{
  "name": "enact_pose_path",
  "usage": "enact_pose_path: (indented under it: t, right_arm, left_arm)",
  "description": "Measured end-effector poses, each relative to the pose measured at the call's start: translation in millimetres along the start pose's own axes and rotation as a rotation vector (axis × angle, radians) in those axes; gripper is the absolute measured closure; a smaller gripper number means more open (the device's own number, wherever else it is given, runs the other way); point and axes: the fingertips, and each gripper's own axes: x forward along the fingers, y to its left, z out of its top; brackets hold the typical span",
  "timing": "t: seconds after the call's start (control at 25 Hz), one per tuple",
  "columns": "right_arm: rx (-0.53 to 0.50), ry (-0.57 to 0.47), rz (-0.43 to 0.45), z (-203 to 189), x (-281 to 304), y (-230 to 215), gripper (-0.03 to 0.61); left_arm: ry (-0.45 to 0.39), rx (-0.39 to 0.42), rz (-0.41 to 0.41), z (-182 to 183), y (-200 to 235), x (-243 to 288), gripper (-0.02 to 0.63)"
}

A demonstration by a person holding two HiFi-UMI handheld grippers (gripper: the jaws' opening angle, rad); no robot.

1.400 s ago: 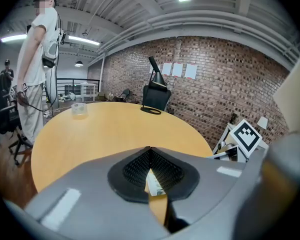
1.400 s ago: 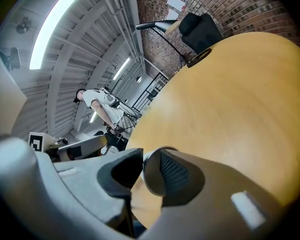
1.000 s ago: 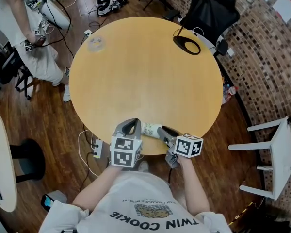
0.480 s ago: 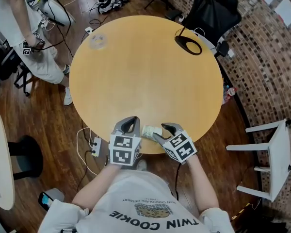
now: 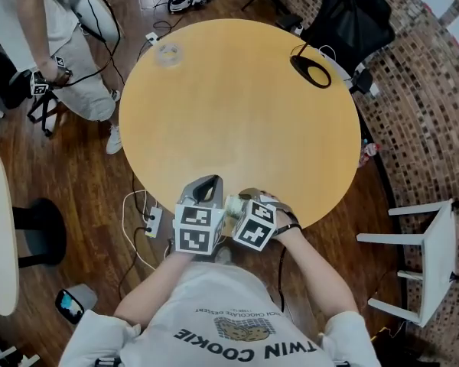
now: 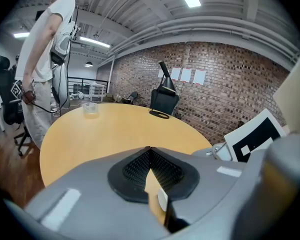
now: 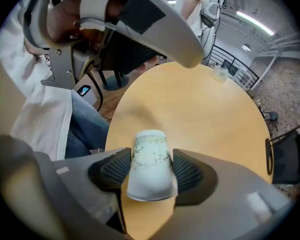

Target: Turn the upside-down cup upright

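Observation:
A pale green paper cup (image 7: pixel 150 156) with a leaf print sits between the jaws of my right gripper (image 7: pixel 150 165). Its wide rim faces the camera and its narrow base rests on the round wooden table (image 5: pixel 237 105). The right jaws have just been opening and stand wide beside the cup's sides. In the head view only a sliver of the cup (image 5: pixel 232 207) shows, by the table's near edge, beside the right gripper's marker cube (image 5: pixel 252 224). My left gripper (image 6: pixel 150 151) is shut and empty just left of the cup, with its tip (image 5: pixel 207 183) over the table.
A small clear container (image 5: pixel 167 52) sits at the table's far left and a black ring-shaped object (image 5: pixel 310 71) at its far right. A person (image 5: pixel 61 44) stands at the upper left. A black chair (image 5: pixel 359 21) stands behind the table, a white chair (image 5: pixel 436 243) to the right.
The right gripper has rolled over and moved left toward the left gripper, turning the cup from lying sideways to base down. Its jaws have widened. The left gripper has barely shifted.

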Motion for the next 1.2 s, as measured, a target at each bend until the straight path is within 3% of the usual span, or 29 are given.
enact_pose_path:
  t: [0.36, 0.6, 0.76, 0.88, 1.2]
  right_arm:
    - [-0.182, 0.108, -0.022, 9, 17, 2, 0.321]
    - [-0.362, 0.172, -0.066, -1, 18, 2, 0.321]
    - [-0.383, 0.173, -0.070, 0, 17, -1, 0.321]
    - [-0.291, 0.080, -0.123, 7, 10, -7, 0.321]
    - [0.257, -0.399, -0.285, 19, -26, -61, 0.321]
  left_arm:
    - [-0.005, -0.019, 0.020, -6, 11, -7, 0.607]
    - [-0.003, -0.021, 0.023, -5, 8, -5, 0.607]
    - [-0.002, -0.018, 0.024, -4, 9, -5, 0.607]
    - [0.001, -0.017, 0.023, -6, 12, -8, 0.607]
    - [0.019, 0.008, -0.002, -8, 4, -2, 0.607]
